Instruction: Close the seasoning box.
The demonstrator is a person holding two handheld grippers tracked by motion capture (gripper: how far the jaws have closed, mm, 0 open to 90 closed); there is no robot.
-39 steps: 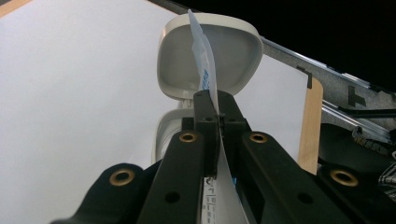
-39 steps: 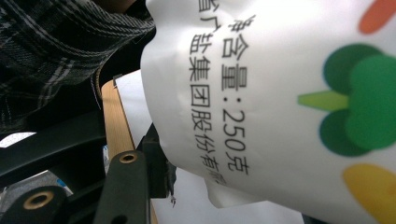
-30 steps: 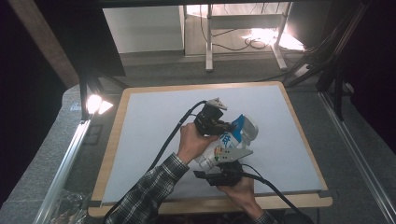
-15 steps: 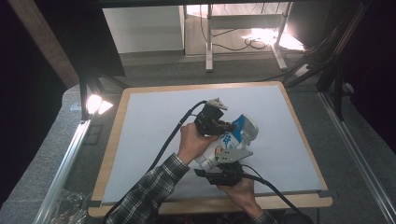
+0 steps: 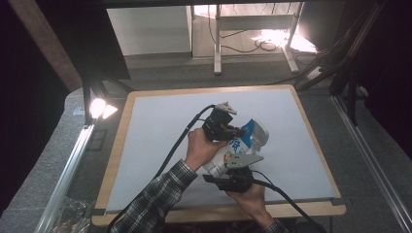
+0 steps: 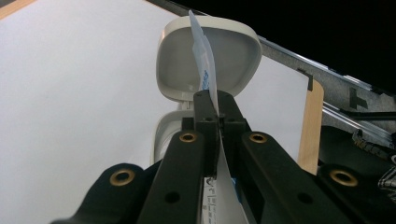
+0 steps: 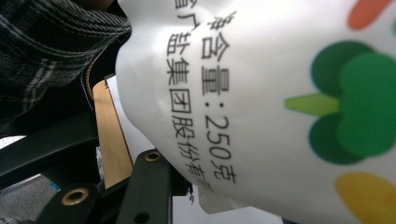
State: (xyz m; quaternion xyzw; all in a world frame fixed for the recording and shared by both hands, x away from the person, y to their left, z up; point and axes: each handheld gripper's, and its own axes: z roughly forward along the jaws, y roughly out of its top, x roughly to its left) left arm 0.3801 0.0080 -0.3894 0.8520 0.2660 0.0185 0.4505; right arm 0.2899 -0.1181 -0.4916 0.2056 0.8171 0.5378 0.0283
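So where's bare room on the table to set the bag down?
The white table top is bare from the left gripper to its left edge, and across the whole far half. A bare strip also runs along the right edge. It is crowded near the front middle: bag, open white container, right gripper.

A lab: lit table [image 5: 145, 145], rails [image 5: 68, 165], cables [image 5: 262, 43].

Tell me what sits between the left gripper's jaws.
The thin top edge of the bag, pinched by the left gripper, with the open-lidded white container beyond, in the left gripper view.
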